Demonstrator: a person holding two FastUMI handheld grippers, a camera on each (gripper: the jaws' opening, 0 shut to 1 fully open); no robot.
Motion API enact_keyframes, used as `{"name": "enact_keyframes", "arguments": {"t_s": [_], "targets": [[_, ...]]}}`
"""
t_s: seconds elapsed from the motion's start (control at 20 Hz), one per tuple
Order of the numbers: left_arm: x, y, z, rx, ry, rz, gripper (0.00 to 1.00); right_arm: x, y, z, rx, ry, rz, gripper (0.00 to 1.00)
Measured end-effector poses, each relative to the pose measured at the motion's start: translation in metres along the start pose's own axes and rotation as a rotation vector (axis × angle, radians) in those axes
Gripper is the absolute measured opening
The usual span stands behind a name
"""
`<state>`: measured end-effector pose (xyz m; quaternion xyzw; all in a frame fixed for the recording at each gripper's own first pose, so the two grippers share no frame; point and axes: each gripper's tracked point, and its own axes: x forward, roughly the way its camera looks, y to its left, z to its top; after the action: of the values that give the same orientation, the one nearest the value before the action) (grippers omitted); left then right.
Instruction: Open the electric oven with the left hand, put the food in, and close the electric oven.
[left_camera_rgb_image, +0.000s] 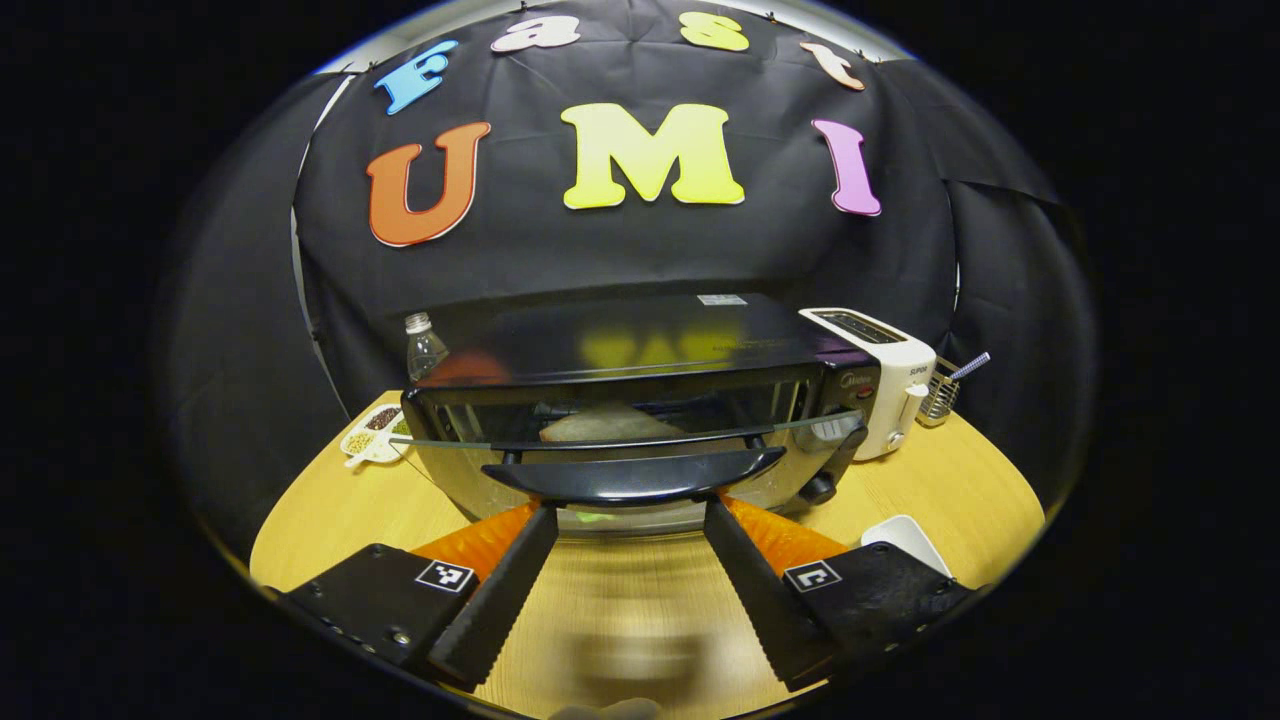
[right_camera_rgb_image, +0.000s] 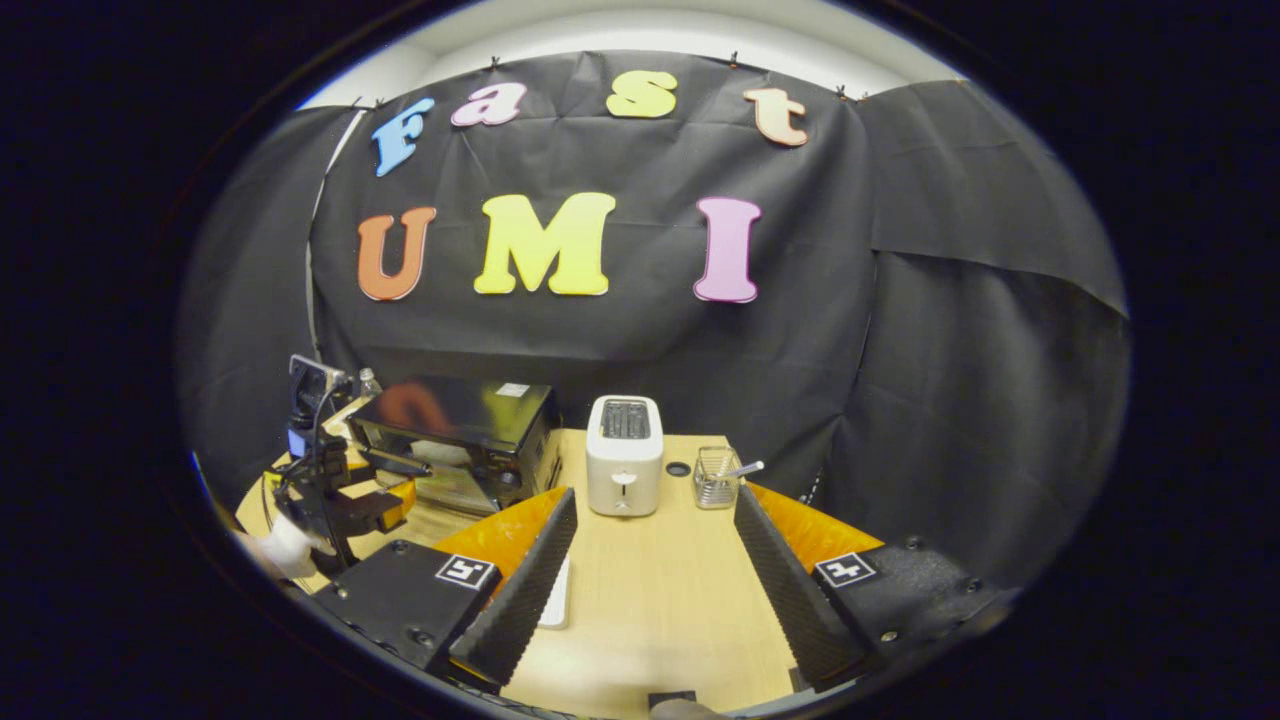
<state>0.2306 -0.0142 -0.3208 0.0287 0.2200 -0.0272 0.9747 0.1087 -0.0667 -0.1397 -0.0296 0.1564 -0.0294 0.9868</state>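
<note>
The black electric oven (left_camera_rgb_image: 640, 345) stands on the wooden table, and its glass door (left_camera_rgb_image: 620, 440) is tilted partway out. A piece of bread (left_camera_rgb_image: 605, 425) lies inside behind the glass. My left gripper (left_camera_rgb_image: 630, 510) is open, with its fingertips just under the door's black handle (left_camera_rgb_image: 630, 475) and one on each side of the handle's middle. In the right gripper view the oven (right_camera_rgb_image: 455, 435) is at the left, with the left gripper (right_camera_rgb_image: 340, 505) and a hand at its door. My right gripper (right_camera_rgb_image: 655, 495) is open and holds nothing above the table.
A white toaster (left_camera_rgb_image: 880, 380) (right_camera_rgb_image: 623, 455) stands right of the oven, with a wire utensil holder (left_camera_rgb_image: 940, 395) (right_camera_rgb_image: 715, 478) beyond it. A white dish (left_camera_rgb_image: 905, 540) lies at the front right. A plastic bottle (left_camera_rgb_image: 425, 345) and a snack tray (left_camera_rgb_image: 375, 432) sit left of the oven.
</note>
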Motion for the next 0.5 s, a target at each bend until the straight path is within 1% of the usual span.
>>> {"name": "enact_keyframes", "arguments": {"t_s": [0.25,0.5], "targets": [[-0.006,-0.005,0.008,-0.008,-0.016,0.004,0.96,-0.003,-0.001,0.001,-0.001,-0.003,0.009,1.0],[-0.037,-0.004,0.024,-0.018,-0.053,0.005,0.97,-0.01,0.007,0.008,-0.001,-0.029,0.032,1.0]]}}
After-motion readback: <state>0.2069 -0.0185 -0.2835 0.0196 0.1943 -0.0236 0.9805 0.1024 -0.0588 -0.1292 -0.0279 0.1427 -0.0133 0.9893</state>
